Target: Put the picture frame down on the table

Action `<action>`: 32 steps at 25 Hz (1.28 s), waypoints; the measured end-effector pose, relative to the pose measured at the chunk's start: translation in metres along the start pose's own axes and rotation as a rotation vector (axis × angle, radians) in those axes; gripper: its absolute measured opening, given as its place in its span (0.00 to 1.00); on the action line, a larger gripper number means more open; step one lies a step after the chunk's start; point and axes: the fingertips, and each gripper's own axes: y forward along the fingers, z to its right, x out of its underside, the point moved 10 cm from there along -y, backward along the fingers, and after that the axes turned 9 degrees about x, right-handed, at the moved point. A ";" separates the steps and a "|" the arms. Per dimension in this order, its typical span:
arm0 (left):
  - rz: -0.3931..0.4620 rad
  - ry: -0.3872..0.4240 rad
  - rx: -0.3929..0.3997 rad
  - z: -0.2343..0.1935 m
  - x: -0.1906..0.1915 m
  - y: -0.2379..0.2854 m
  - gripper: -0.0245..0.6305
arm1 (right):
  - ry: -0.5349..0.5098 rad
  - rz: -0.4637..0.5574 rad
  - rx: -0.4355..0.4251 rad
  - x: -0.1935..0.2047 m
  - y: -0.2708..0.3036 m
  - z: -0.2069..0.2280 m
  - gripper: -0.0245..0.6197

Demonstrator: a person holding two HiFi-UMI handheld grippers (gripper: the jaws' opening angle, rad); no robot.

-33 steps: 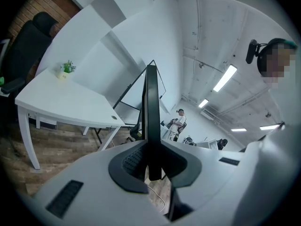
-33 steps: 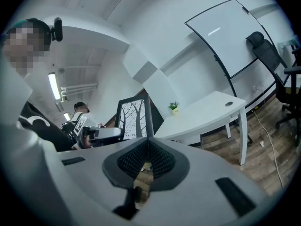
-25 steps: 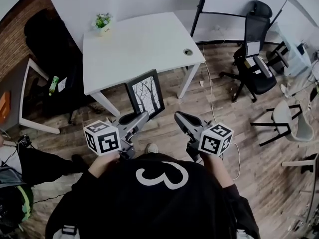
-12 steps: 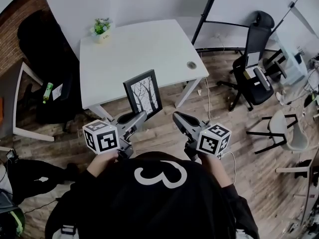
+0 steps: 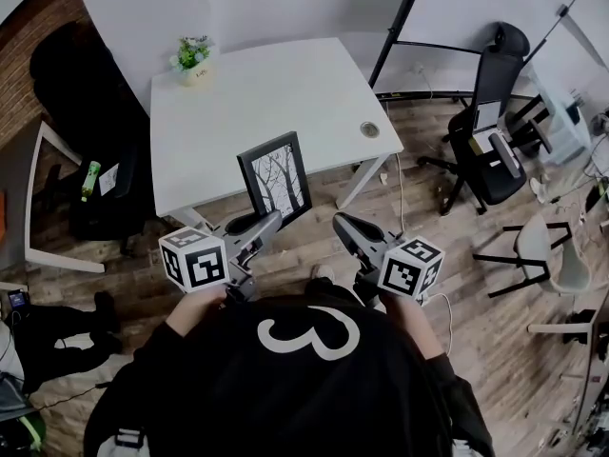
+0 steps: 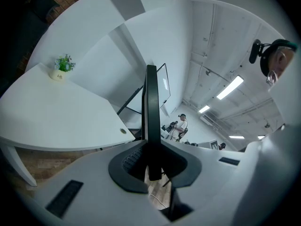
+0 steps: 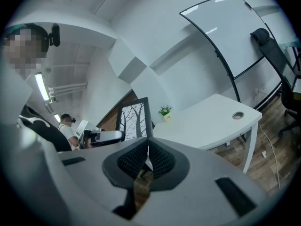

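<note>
Two grippers are showing in front of me as I am standing on a wooden floor (image 5: 428, 284) before a white desk (image 5: 266, 93).

My left gripper (image 5: 271, 219) is clamping its jaws on the lower edge of the picture frame (image 5: 276, 177). I am holding the frame upright in the air, just in front of the desk's near edge and not resting on it. It is a black frame around a black-and-white print of bare trees, and the print is facing toward me and to my right. In the left gripper view the frame is showing edge-on, as a thin dark strip rising straight up from between the jaws.

My right gripper (image 5: 341, 222) is hovering just beside the left one, apart from the frame. Its jaws are pressing together with nothing between them.

On the desk, a small potted plant (image 5: 193, 55) is sitting at the far left corner, and a round cable hole (image 5: 369, 129) is showing near the right edge. A black office chair (image 5: 485, 112) is standing on the floor to the right of the desk, and a whiteboard (image 5: 476, 3) is standing behind it.
</note>
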 end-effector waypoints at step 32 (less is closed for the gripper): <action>0.104 -0.078 -0.252 -0.109 -0.089 0.130 0.13 | -0.013 -0.160 -0.240 -0.131 0.160 0.180 0.08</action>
